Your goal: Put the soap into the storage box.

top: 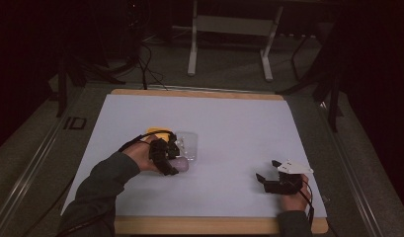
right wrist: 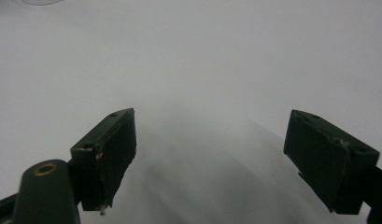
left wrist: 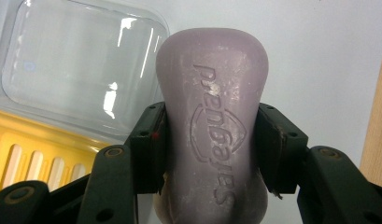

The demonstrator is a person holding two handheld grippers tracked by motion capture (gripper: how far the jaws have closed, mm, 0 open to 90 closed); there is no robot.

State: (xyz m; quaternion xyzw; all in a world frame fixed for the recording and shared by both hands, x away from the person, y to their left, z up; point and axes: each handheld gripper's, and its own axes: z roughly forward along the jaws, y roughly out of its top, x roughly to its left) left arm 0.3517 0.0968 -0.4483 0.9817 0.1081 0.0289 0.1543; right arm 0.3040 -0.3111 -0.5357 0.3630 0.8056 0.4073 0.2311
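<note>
A pale purple bar of soap (left wrist: 214, 126) with an embossed logo is clamped between the two black jaws of my left gripper (left wrist: 209, 140). In the high view that left gripper (top: 174, 159) sits left of the table's centre, with the soap (top: 181, 165) showing at its tip. Just beyond it lie a clear plastic lid (left wrist: 81, 65) and a yellow slotted soap tray (left wrist: 34, 149); from above the clear lid (top: 188, 143) and yellow tray (top: 154, 132) lie side by side. My right gripper (top: 267, 170) rests low at the front right, open with nothing between its jaws (right wrist: 209, 158).
A white sheet (top: 229, 123) covers the wooden table, whose edge (top: 199, 92) shows at the back. Beyond it stand a white table frame (top: 229, 44) and cables on the floor (top: 145, 59).
</note>
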